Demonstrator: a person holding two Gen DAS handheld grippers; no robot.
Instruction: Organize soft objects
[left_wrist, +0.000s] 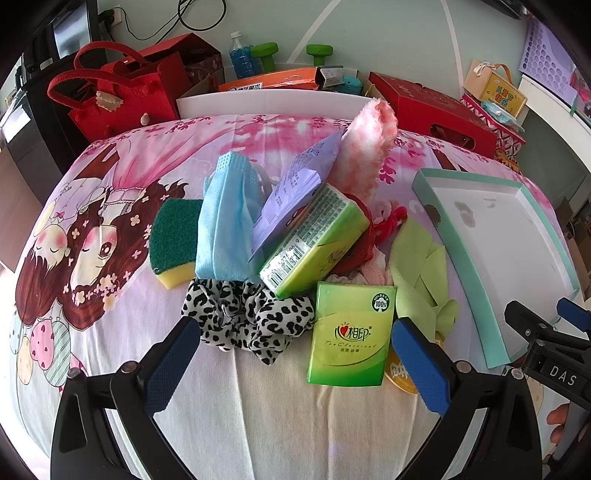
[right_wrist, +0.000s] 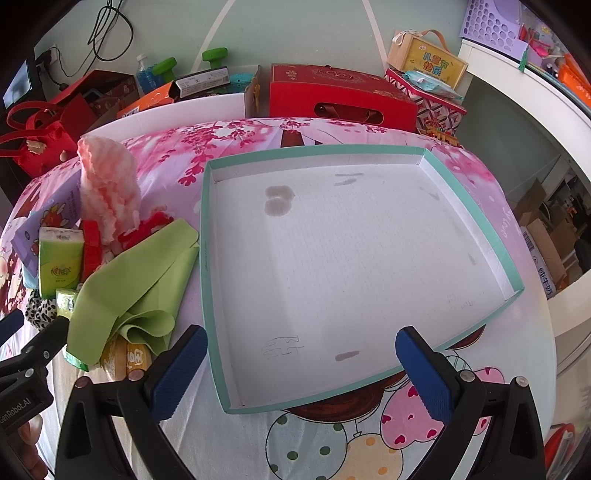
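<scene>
Before the left gripper (left_wrist: 295, 362), jaws spread and empty, lies a green tissue packet (left_wrist: 349, 336); picking seems next. Right gripper (right_wrist: 301, 373), likewise agape, overlooks the teal-rimmed cardboard tray (right_wrist: 476, 218).

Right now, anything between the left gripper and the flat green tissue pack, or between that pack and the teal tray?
Nothing blocks the left gripper: it is open with the green tissue pack lying uncovered between its fingers. Toward the teal tray, the green cloth lies beside the pack on that side, and the tray's low wall must be cleared.
</scene>
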